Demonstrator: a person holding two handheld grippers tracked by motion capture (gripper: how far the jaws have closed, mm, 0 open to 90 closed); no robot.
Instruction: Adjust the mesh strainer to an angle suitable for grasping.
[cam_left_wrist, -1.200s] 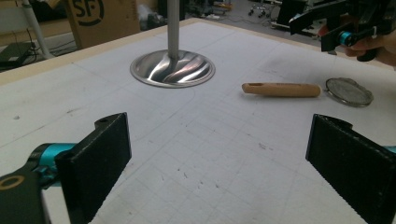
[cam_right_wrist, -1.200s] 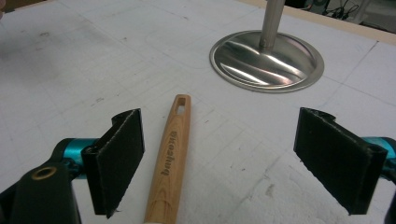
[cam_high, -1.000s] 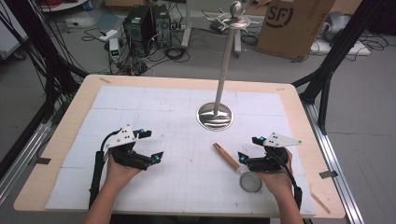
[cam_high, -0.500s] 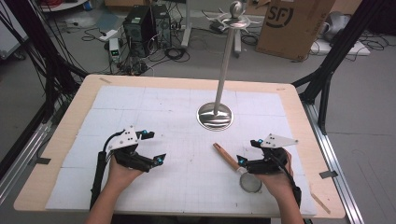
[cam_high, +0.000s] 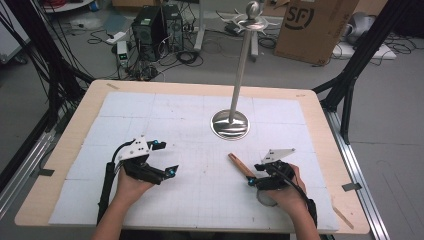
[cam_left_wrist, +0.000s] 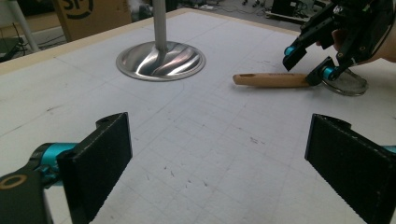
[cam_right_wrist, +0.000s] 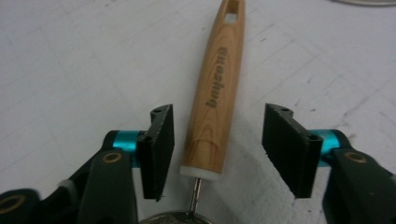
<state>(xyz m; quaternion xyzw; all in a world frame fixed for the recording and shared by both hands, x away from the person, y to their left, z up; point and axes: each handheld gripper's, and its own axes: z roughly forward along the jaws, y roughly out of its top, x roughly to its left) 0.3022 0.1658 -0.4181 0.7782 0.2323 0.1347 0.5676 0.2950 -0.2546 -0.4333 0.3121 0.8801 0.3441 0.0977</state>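
Right gripper (cam_right_wrist: 215, 151) stood spread, jaws either side of the wooden handle (cam_right_wrist: 215, 93) of a small strainer lying flat on the table (cam_high: 200, 200), untouched. Farther off, the left gripper (cam_high: 167, 160) hovered open; beyond stood the metal stand (cam_high: 231, 124).

a small strainer (cam_high: 260, 189) with a tapered wooden handle (cam_right_wrist: 216, 88) lies flat on the white mat

Open mat btwn left gripper (cam_high: 165, 159) and right gripper (cam_high: 254, 175), nothing lying there. Only obstacle mid-table: metal stand (cam_high: 230, 124), round base w/ tall pole, just beyond the strainer's wooden handle (cam_right_wrist: 215, 93). Gaps both sides of handle inside right jaws. Far mat corners free.
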